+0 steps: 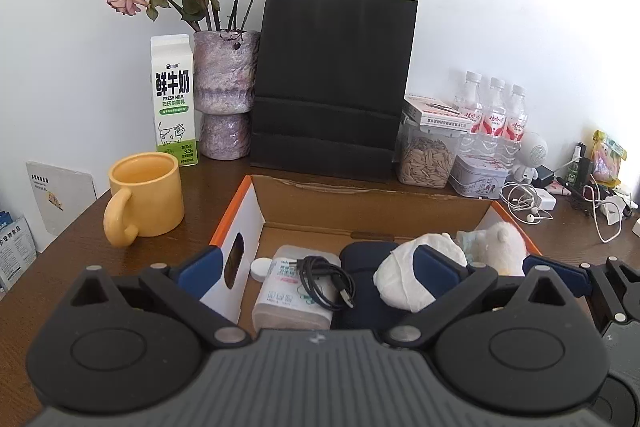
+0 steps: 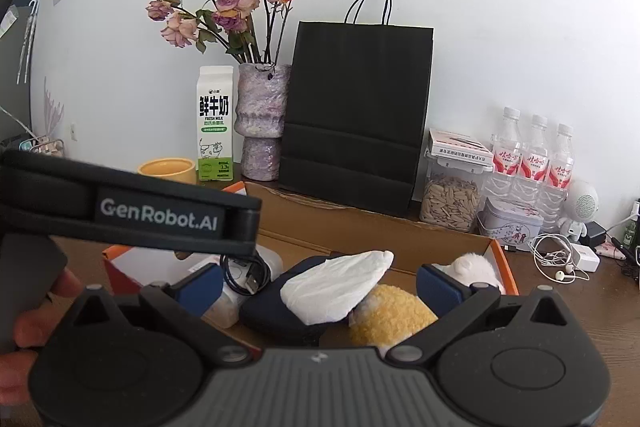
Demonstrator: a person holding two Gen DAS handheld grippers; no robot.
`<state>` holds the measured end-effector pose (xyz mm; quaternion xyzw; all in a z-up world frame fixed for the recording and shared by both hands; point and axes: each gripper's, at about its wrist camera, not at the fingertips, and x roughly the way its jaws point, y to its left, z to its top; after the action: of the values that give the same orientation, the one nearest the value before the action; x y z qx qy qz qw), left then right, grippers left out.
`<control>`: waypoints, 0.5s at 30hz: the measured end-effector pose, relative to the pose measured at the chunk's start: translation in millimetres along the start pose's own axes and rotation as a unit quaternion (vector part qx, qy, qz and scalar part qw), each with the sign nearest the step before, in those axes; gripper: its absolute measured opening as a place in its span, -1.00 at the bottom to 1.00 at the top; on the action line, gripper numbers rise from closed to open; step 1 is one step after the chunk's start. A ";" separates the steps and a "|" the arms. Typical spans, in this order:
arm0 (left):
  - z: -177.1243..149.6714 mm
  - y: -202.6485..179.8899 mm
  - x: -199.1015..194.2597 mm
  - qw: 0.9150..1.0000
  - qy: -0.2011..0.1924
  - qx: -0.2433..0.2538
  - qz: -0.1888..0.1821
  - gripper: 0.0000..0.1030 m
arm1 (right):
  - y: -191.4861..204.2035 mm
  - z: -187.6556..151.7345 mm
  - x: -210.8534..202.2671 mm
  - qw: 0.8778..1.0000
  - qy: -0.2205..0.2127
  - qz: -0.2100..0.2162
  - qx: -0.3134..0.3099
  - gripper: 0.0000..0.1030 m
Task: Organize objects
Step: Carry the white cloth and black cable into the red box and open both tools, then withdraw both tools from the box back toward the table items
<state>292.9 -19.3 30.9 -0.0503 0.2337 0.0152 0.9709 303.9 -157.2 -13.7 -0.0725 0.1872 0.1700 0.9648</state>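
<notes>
A: Status? Both grippers sit over the cardboard box (image 1: 372,205), low at 6 o'clock in each view. Left gripper (image 1: 320,269) jaws apart, nothing between them. Right gripper (image 2: 320,283) jaws apart too, empty.

B: Box contents: wipes pack (image 1: 294,291) with black USB cable (image 1: 326,283) coiled on top, dark blue pouch (image 1: 364,291), white tissue (image 2: 340,291) on the pouch, yellow plush (image 2: 390,317), white plush (image 1: 502,243) at the 3 o'clock corner.

A: Risks?

B: My guess: cable is loose, so a jaw going for the wipes could hook a loop and drag it out. Tissue is limp, likely to tear or slip in a pinch. The two grippers are just beside each other, so they may collide on any reach into the box.

A: Outside the box?

B: Yellow mug (image 1: 144,197) at 9 o'clock near the box wall; a wide swing left could knock it. Earphones (image 1: 524,203) tangled on the counter (image 1: 208,179) at 3 o'clock, snag hazard.

A: Blind spots?

B: Gripper bodies hide the box's near half. Left gripper's strap blocks the right view's 9 o'clock side. Can't tell what's under the pouch or what the small white round thing beside the wipes is.
</notes>
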 end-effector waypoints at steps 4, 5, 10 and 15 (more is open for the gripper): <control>-8.1 4.1 -20.9 1.000 0.002 -0.002 0.006 1.00 | 5.0 -6.0 -20.2 1.000 0.002 0.000 0.004 1.00; -11.0 5.1 -27.3 1.000 0.002 -0.002 0.008 1.00 | 6.5 -8.0 -25.5 1.000 0.003 0.000 0.004 1.00; -21.7 10.6 -51.9 1.000 0.005 0.001 0.016 1.00 | 13.5 -20.6 -47.8 1.000 0.013 0.000 0.008 1.00; -33.1 16.0 -73.5 1.000 0.011 0.000 0.020 1.00 | 21.4 -35.1 -66.1 1.000 0.027 0.002 0.006 1.00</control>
<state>211.7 -7.3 33.6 -0.0454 0.2451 0.0338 0.9678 226.8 -164.3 -22.1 -0.0711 0.2141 0.1690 0.9595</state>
